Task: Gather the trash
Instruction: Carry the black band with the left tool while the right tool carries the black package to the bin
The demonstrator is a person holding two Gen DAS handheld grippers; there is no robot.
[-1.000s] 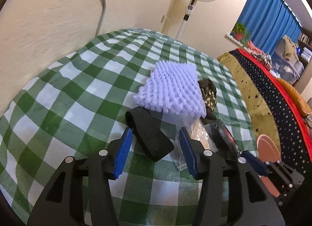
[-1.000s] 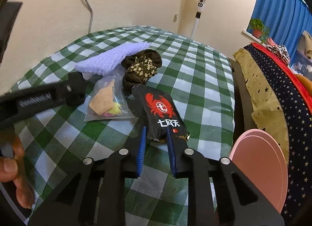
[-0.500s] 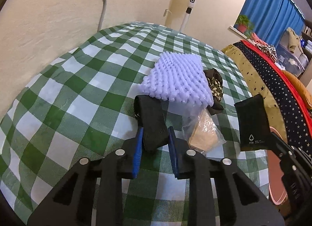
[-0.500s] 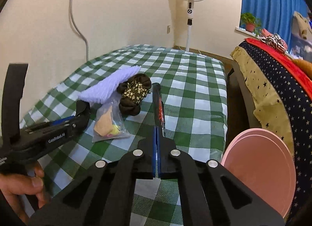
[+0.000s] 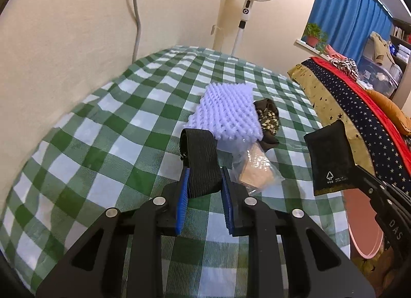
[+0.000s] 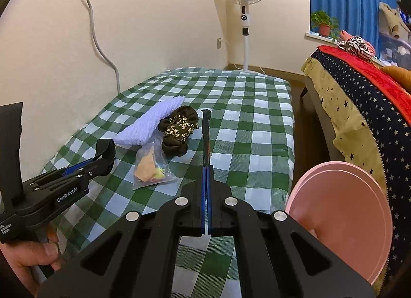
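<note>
My left gripper (image 5: 204,187) is shut on a black elastic band (image 5: 201,163), lifted off the checked tablecloth (image 5: 108,149). My right gripper (image 6: 206,177) is shut on a black snack packet (image 6: 205,138), seen edge-on and held above the table; its back shows in the left wrist view (image 5: 328,159). A clear plastic bag (image 5: 254,169) with tan contents lies on the cloth; it also shows in the right wrist view (image 6: 151,166). The left gripper (image 6: 84,166) appears at the left of the right wrist view.
A lilac knitted cloth (image 5: 228,115) and a dark floral fabric bundle (image 5: 268,120) lie mid-table. A pink round bin (image 6: 341,215) stands off the table's right edge. A bed with starred cover (image 6: 364,107), a standing fan (image 6: 244,2) and the wall surround the table.
Both grippers have closed and lifted: the left on the black band, the right on the snack packet, which has risen off the cloth and turned edge-on.
</note>
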